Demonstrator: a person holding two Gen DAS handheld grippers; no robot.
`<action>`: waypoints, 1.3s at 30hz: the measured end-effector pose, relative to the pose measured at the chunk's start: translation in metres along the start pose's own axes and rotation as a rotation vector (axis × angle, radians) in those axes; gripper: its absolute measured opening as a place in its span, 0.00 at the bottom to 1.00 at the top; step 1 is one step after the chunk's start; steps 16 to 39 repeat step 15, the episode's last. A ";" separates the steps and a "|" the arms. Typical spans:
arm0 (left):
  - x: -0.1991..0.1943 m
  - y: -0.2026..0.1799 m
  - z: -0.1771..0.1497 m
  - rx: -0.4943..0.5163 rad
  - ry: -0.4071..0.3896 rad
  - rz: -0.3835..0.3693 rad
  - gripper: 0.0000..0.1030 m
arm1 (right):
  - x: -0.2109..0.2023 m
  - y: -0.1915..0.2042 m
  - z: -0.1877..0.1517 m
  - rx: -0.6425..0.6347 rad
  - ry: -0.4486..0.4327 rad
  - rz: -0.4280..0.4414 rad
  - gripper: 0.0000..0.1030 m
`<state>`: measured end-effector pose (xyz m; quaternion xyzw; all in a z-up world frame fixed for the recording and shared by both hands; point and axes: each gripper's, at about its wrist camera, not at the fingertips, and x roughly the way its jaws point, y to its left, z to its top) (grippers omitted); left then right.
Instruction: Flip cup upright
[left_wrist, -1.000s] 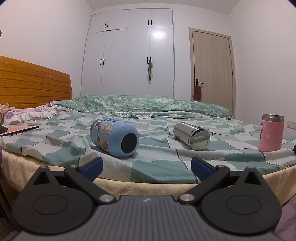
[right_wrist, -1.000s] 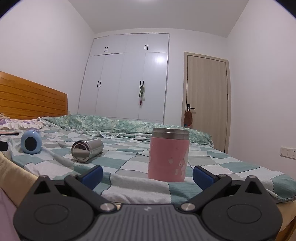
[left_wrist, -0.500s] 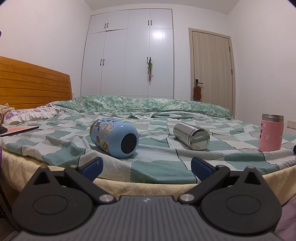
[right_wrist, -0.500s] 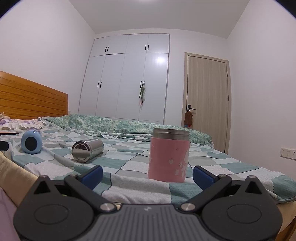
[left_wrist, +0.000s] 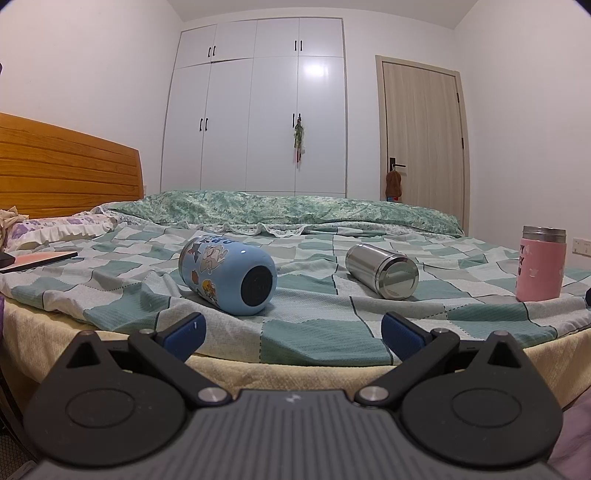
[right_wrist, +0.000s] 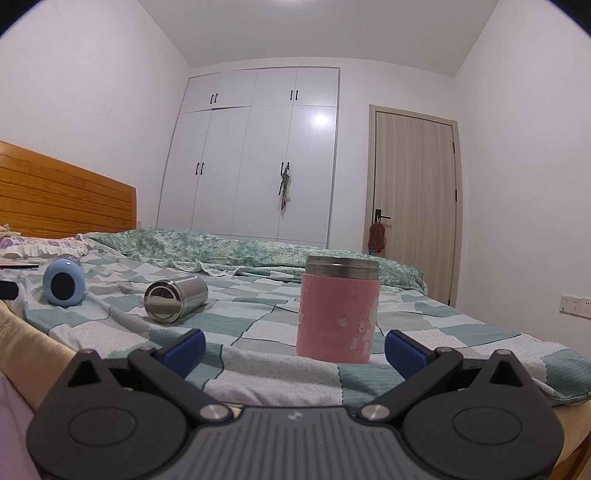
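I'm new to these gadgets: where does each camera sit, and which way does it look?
Left wrist: on the left claw, low at the bed edge, facing the lying blue cup; its open fingers show.
Right wrist: on the right claw, facing the upright pink cup; open fingers show.
Shared: both cups, the lying steel cup, wardrobe.

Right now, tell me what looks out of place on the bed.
Two cups lie tipped on their sides on the checked bedspread: the light blue cartoon-printed cup and the shiny stainless steel cup. The pink cup with a steel rim stands upright. No spill shows. Both the left gripper and right gripper are open, holding nothing.
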<state>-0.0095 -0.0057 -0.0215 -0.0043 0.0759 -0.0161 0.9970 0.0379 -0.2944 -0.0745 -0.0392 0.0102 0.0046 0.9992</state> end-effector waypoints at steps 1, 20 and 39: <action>0.000 0.000 0.000 0.000 0.000 0.000 1.00 | 0.000 0.000 0.000 0.000 0.000 0.000 1.00; 0.001 0.001 0.001 0.006 -0.002 -0.002 1.00 | 0.000 0.000 0.000 0.000 0.000 0.000 1.00; 0.001 0.001 0.001 0.006 -0.002 -0.002 1.00 | 0.000 0.000 0.000 0.000 0.000 0.000 1.00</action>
